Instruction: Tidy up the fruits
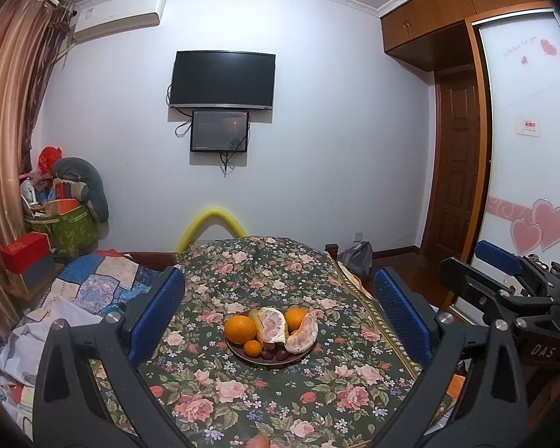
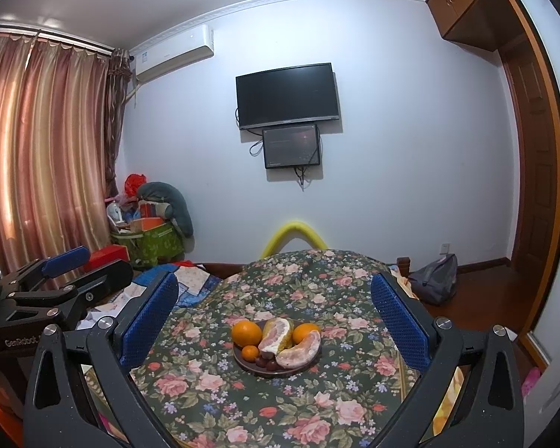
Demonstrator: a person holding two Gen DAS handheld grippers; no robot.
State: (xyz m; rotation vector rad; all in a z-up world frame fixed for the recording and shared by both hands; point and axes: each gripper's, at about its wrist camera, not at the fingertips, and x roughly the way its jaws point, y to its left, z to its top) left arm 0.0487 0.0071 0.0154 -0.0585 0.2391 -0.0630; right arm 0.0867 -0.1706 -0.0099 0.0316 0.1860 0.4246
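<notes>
both sets of jaws spread wide, nothing pinched: left gripper (image 1: 278, 311) and right gripper (image 2: 274, 311) hovering back from the flowered surface (image 1: 265, 395).

ahead and centred between the jaws in both views, well short of the tips: a dark plate (image 1: 242, 354) heaped with fruit. going left to right across it:

- large orange (image 1: 240, 329) toward the left jaw. firm, round, smooth-skinned, likely to roll; best squeezed across its widest part.
- small tangerine (image 1: 252, 348) just in front of it. light, soft-skinned, needs gentle closing.
- peeled pomelo chunk (image 1: 272, 324) mid-gap, leaning on the others. soft, membrane-covered, probably tears under pressure; best taken by its thick body.
- dark small fruits (image 1: 274, 355) at the near rim, kind unclear, tiny and slippery-looking.
- second orange (image 1: 295, 318) behind, half hidden.
- curved pomelo segment (image 1: 302, 334) toward the right jaw, overhanging the rim; fragile, best gripped mid-length.

pile looks interlocked, so lifting one piece could shift its neighbours.
</notes>
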